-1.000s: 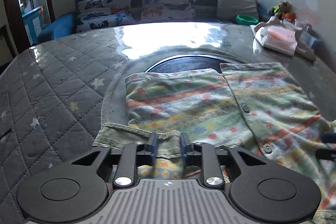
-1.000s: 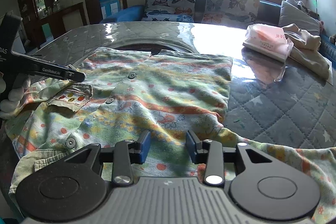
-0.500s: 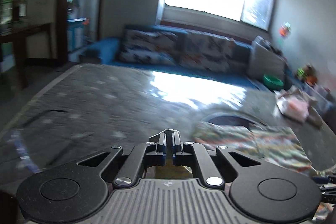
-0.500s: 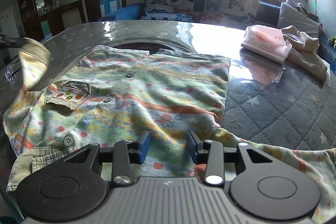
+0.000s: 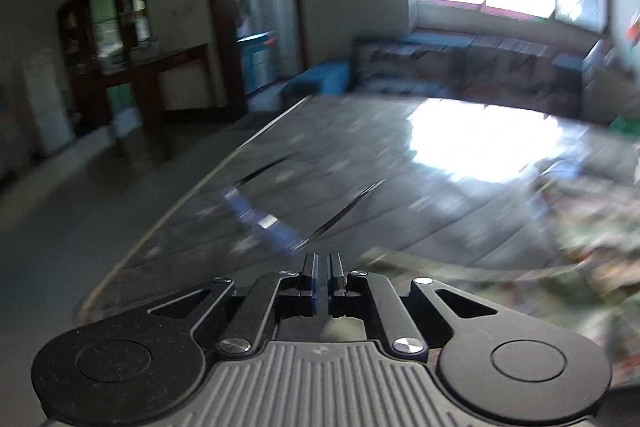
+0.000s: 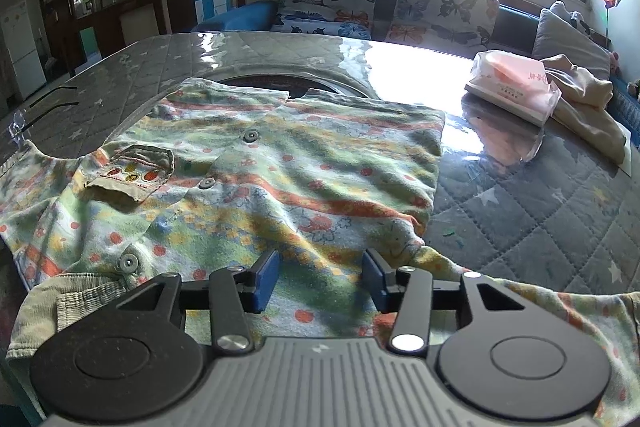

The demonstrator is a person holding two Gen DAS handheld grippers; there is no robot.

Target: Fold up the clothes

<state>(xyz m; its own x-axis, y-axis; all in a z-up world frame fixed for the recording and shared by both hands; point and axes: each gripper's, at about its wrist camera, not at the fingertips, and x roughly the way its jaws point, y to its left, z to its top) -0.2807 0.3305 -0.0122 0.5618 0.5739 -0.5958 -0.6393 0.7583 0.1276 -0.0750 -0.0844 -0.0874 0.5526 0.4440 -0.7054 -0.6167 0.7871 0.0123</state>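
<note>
A child's striped, flower-printed shirt (image 6: pixel 288 179) with snap buttons and a chest pocket lies spread on the quilted grey table (image 6: pixel 560 187). My right gripper (image 6: pixel 320 277) is open, low over the shirt's near part, holding nothing. My left gripper (image 5: pixel 322 263) has its jaws nearly together with a thin gap; the view is blurred, and pale cloth shows just behind the fingers. The shirt (image 5: pixel 560 247) is a blur at the right of the left wrist view. In the right wrist view the left sleeve (image 6: pixel 24 167) stretches off toward the left edge.
A pink plastic-wrapped packet (image 6: pixel 516 87) and a beige garment (image 6: pixel 584 107) lie at the table's far right. A dark round inset (image 6: pixel 288 87) sits behind the shirt. A sofa with butterfly cushions (image 6: pixel 400 11) stands past the table. The table's left edge (image 5: pixel 192 195) runs near my left gripper.
My left gripper shut on the shirt's sleeve cuff, lifted it and swung left toward the table edge. The sleeve has been pulled out to the left. My right gripper stayed open and still.
</note>
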